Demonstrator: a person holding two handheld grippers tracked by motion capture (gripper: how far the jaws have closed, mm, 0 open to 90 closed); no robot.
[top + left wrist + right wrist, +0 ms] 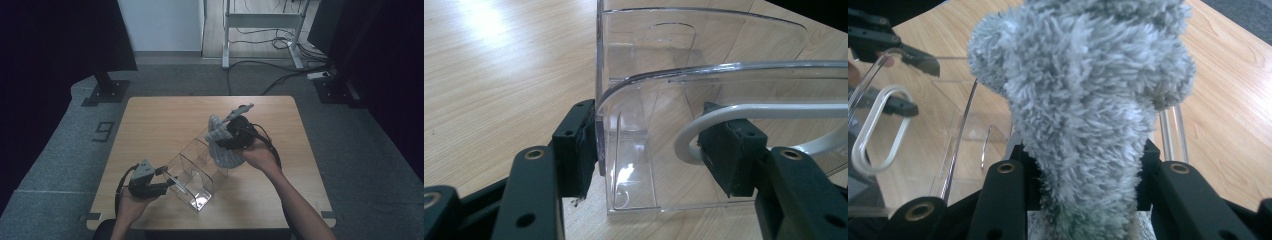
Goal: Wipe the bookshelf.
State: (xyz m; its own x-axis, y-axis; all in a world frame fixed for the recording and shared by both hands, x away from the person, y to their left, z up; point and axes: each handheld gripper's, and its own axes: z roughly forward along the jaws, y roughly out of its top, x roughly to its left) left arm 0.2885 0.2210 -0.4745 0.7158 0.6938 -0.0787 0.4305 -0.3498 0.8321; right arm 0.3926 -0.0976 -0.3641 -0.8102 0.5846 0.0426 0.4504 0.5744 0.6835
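right gripper [1083, 170] | clamps fluffy grey sock [1083, 90] | over clear organizer [192, 172]

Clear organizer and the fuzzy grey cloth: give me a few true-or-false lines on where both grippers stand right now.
1. The right gripper grips the fuzzy grey cloth. True.
2. The left gripper is closed on the end wall of the clear organizer. True: one pad outside, one inside by the white oval handle cut-out.
3. The cloth lies flat on the wooden table. False: it is held up at the organizer's far end.
4. The organizer's compartments are full of small items. False: those in view look empty.
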